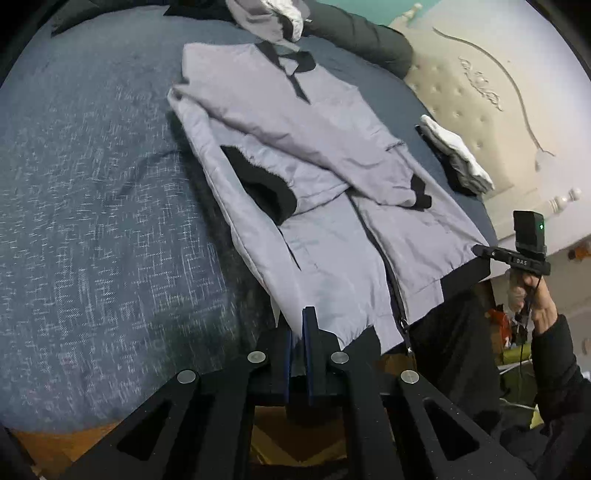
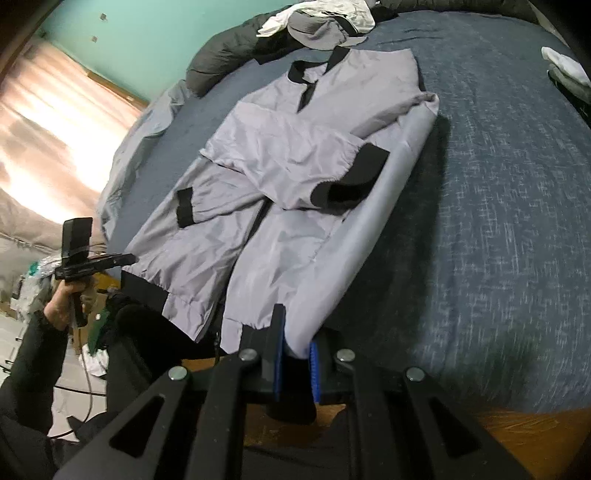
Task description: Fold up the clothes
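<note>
Both grippers, left gripper [image 1: 300, 332] and right gripper [image 2: 295, 339], pinch the jacket [image 1: 317, 155] hem (bed beneath).

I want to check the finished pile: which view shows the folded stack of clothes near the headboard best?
The left wrist view: the folded stack lies whole beside the grey jacket. The right wrist view catches only its corner at the picture's edge.

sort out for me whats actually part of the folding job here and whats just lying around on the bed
In the job:
- grey jacket, sleeves folded across its front
- left gripper, shut on the jacket's hem
- right gripper, shut on the hem at the other corner

Just lying about:
- crumpled clothes pile beyond the collar
- folded stack of clothes near the headboard
- dark puffy jacket
- blue bedspread
</note>
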Demonstrator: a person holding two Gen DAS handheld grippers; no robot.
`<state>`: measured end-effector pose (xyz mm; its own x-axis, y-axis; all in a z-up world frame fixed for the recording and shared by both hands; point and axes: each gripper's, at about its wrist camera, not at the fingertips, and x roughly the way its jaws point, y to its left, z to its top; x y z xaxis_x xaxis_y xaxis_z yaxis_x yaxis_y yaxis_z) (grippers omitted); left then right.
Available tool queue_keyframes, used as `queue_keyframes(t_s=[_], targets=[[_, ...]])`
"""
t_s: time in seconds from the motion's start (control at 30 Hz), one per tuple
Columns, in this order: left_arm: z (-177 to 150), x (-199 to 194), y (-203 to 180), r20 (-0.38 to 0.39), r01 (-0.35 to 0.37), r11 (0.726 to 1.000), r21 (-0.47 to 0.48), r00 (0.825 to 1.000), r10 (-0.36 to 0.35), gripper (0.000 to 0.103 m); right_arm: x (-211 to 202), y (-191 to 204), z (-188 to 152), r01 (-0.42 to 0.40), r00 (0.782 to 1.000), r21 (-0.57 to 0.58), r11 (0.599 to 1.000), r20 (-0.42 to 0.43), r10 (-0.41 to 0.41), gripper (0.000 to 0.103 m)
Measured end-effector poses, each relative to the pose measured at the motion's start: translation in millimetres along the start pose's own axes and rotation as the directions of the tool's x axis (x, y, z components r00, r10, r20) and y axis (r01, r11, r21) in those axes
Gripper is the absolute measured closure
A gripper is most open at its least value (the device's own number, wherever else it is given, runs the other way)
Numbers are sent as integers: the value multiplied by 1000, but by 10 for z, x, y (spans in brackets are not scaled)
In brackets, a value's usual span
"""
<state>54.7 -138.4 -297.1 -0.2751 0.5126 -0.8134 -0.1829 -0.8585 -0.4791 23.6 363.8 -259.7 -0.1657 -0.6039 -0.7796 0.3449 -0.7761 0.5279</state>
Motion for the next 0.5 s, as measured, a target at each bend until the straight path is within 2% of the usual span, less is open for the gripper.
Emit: queue_keyframes(t_s=[0.33,0.5], targets=[[-59,-390,-300,41,-7,997,73,999,4,98,-66,197,35,-77,997,-46,996,-5,77,93],[41,-351,-326,41,1,998,63,999,-4,98,-105,130,159,-112,994,-32,993,10,112,93]])
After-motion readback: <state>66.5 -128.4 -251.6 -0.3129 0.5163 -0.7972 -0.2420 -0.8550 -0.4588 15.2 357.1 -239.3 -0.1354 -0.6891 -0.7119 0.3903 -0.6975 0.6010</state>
